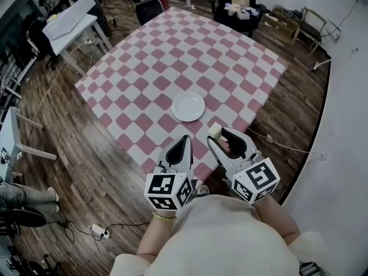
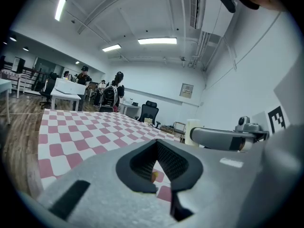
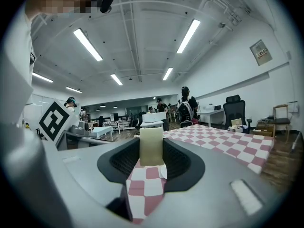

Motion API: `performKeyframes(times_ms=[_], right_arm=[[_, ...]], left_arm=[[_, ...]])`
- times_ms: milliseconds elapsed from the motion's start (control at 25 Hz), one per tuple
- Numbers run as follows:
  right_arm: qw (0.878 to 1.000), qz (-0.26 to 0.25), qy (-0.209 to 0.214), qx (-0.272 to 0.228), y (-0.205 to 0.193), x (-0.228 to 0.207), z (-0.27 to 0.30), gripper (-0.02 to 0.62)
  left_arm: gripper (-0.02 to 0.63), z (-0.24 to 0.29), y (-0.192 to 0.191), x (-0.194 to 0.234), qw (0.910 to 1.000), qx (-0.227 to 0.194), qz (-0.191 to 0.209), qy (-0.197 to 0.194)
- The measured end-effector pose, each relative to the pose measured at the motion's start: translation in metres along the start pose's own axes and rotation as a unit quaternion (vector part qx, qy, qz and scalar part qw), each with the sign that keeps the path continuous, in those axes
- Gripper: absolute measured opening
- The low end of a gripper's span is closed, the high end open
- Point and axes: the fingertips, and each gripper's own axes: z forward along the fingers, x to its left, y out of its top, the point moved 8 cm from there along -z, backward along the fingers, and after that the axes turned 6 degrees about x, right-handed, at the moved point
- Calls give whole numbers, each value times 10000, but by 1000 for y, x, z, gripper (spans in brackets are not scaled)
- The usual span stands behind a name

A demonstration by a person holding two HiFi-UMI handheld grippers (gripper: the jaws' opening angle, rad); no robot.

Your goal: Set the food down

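A pale cream block of food sits upright between the pads of my right gripper, which is shut on it just above the near corner of the pink-and-white checked tablecloth. A white plate lies bare on the cloth, a short way ahead and left of the block. My left gripper hovers beside the right one with its tips together and nothing in it. In the left gripper view, the right gripper's finger and the block show at the right.
The table's near corner points at me, with wooden floor on both sides. A white desk stands at the far left and a black office chair beyond the table. Cables and a power strip lie on the floor. People stand far back in the room.
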Motion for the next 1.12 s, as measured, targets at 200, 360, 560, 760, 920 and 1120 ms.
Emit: performKeyframes(times_ms=[200,360,560,760,920,1120], right_arm=[[9996,-236,55,148,4,0,20,158],[9994,-205,119,269,6,-4,31,158],[9985,-252,293,382,8,-13,49,158],[9956,-371,670,548,10,-33,69,158],[9914,-518,996,677,15,-54,86,158],[9846,-726,1326,875,20,-82,112,158]], left_arm=[[6,5,1,20,9999,22,-105,45],[6,8,1,30,9997,45,-183,172],[6,13,3,37,9989,8,-307,347],[6,26,5,42,9962,-80,-454,740],[6,41,10,45,9922,-174,-605,1078],[6,62,12,49,9856,-245,-782,1477]])
